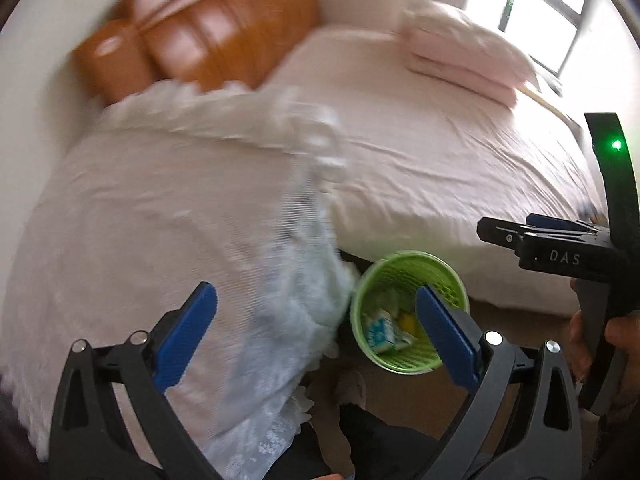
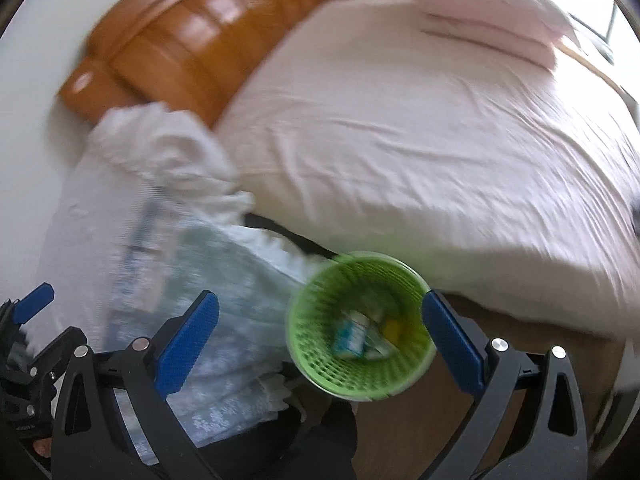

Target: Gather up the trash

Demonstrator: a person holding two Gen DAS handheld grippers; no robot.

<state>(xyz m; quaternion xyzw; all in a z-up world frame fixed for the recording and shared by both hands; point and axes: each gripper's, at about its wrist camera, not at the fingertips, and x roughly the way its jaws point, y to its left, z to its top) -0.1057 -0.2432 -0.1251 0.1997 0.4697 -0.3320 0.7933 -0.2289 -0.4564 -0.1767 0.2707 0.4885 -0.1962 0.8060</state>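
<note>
A green mesh waste basket [image 1: 404, 276] stands on the floor beside the bed and also shows in the right wrist view [image 2: 320, 344]. Inside it lie a white and teal carton [image 1: 382, 334], a yellow piece [image 1: 408, 322] and pale scraps. My left gripper [image 1: 316, 320] is open and empty, above a lace-covered stand, with the basket next to its right finger. My right gripper [image 2: 320, 328] is open and empty, high above the basket. It also shows in the left wrist view [image 1: 516, 236] at the right, held by a hand. Both views are blurred.
A bed with a pale pink sheet [image 1: 420, 152] fills the back, with folded pink bedding [image 1: 468, 56] and an orange wooden headboard [image 1: 208, 28]. A white lace cloth [image 1: 168, 216] covers a stand at the left. A window [image 1: 548, 8] is at the far right. Brown floor [image 2: 440, 412] surrounds the basket.
</note>
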